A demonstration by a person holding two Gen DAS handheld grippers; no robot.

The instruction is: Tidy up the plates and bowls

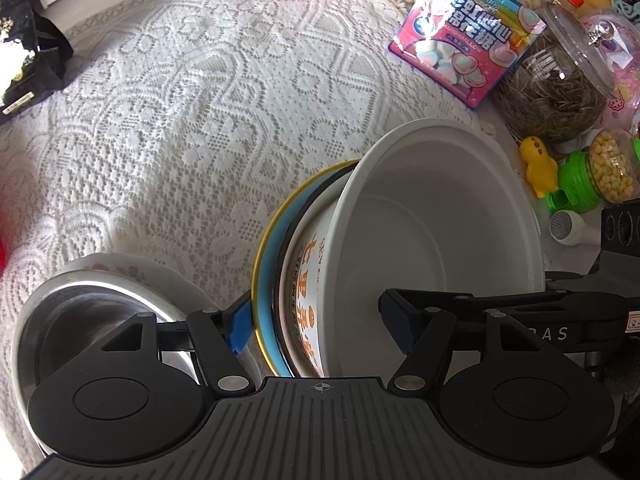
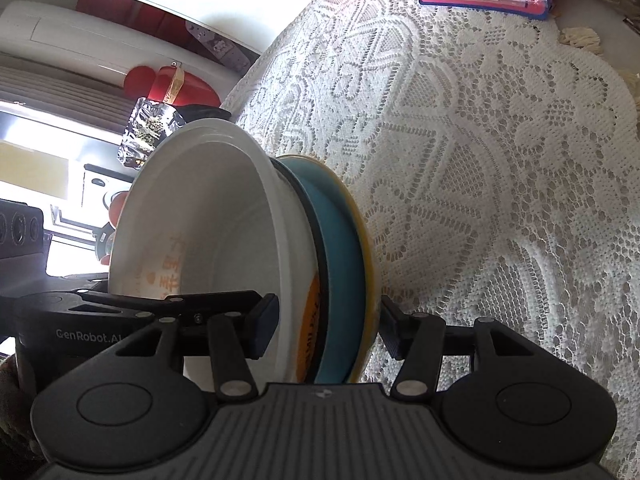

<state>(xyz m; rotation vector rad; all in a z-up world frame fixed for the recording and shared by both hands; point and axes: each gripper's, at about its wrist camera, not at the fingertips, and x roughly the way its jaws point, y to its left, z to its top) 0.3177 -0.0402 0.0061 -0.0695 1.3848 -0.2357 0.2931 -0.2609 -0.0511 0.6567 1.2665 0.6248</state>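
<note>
Both tongs hold the same stack of dishes, tipped on its side above the lace cloth (image 1: 192, 92) on the worktop. The stack is a big white bowl (image 1: 436, 216), a black-rimmed piece, a blue plate (image 1: 266, 276) and a yellow plate (image 2: 366, 240). The left tongs (image 1: 316, 320) squeeze it, one pad inside the bowl and one on the plates. The right tongs (image 2: 326, 324) pinch it the same way. A steel bowl (image 1: 84, 320) sits in a flowery plate (image 1: 120, 268) nearby.
</note>
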